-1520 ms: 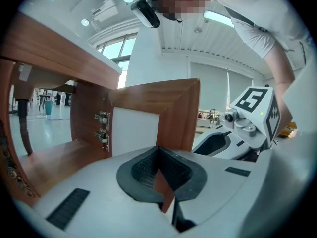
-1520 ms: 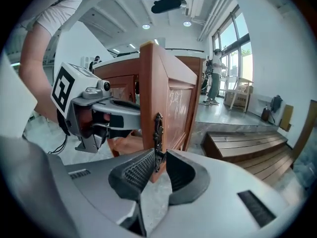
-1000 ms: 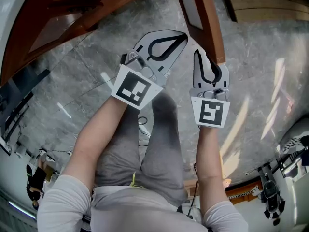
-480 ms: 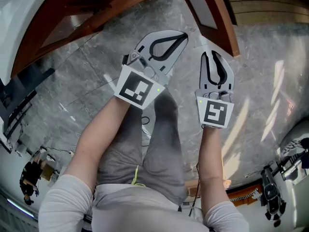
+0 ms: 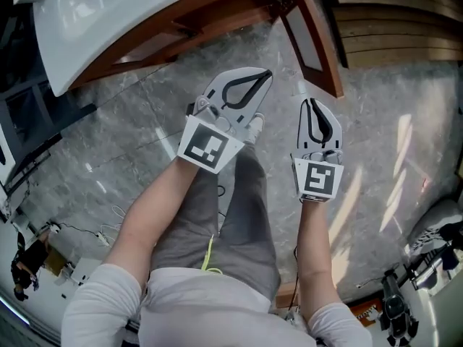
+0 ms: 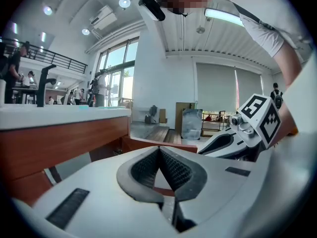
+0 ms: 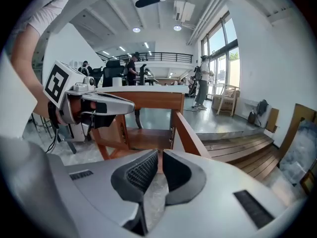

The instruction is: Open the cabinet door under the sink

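Both have drawn back: left gripper and right gripper, jaws pressed together and empty, leave the reddish-brown wooden cabinet door swung open ahead, apparently finished.

No words, numbers or brand names can be read anywhere — the only signs are black-and-white square markers, one on the left gripper, one on the right gripper.
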`<act>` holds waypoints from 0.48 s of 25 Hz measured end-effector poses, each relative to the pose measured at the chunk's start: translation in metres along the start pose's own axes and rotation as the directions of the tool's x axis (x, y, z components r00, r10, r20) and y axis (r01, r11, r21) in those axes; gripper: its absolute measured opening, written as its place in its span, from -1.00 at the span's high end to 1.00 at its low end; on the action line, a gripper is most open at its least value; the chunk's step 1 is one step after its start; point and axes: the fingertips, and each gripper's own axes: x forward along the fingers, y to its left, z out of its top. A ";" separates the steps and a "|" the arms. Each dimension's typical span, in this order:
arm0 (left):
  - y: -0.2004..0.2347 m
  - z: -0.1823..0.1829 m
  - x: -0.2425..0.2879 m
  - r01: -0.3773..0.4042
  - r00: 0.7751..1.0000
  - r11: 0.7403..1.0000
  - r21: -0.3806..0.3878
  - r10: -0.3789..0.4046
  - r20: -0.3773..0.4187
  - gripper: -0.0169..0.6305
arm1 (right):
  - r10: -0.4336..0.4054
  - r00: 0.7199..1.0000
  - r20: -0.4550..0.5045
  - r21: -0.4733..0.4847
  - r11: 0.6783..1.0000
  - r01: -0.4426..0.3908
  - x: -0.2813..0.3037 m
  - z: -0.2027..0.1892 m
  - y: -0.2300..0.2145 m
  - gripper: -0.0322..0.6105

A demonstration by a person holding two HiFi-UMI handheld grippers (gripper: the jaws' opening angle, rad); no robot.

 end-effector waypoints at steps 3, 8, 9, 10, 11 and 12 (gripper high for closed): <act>0.017 0.036 -0.025 -0.042 0.999 0.999 0.009 0.042 0.016 0.93 | 0.023 0.999 0.027 -0.025 0.999 -0.023 -0.009 0.041 0.010 0.74; 0.041 0.089 -0.071 -0.093 0.994 0.996 0.008 0.092 0.050 0.93 | 0.032 0.999 0.043 -0.072 0.997 -0.029 -0.024 0.098 0.035 0.77; 0.046 0.099 -0.080 -0.107 0.993 0.994 0.008 0.106 0.057 0.93 | 0.033 0.998 0.049 -0.074 0.997 -0.030 -0.027 0.110 0.041 0.77; 0.051 0.108 -0.089 -0.120 0.991 0.993 0.008 0.119 0.064 0.93 | 0.035 0.998 0.055 -0.073 0.997 -0.031 -0.030 0.122 0.046 0.77; 0.055 0.119 -0.098 -0.132 0.989 0.991 0.010 0.131 0.071 0.93 | 0.038 0.997 0.062 -0.070 0.997 -0.033 -0.034 0.133 0.051 0.77; 0.059 0.130 -0.107 -0.144 0.987 0.989 0.012 0.143 0.079 0.93 | 0.041 0.997 0.068 -0.066 0.997 -0.037 -0.038 0.145 0.057 0.77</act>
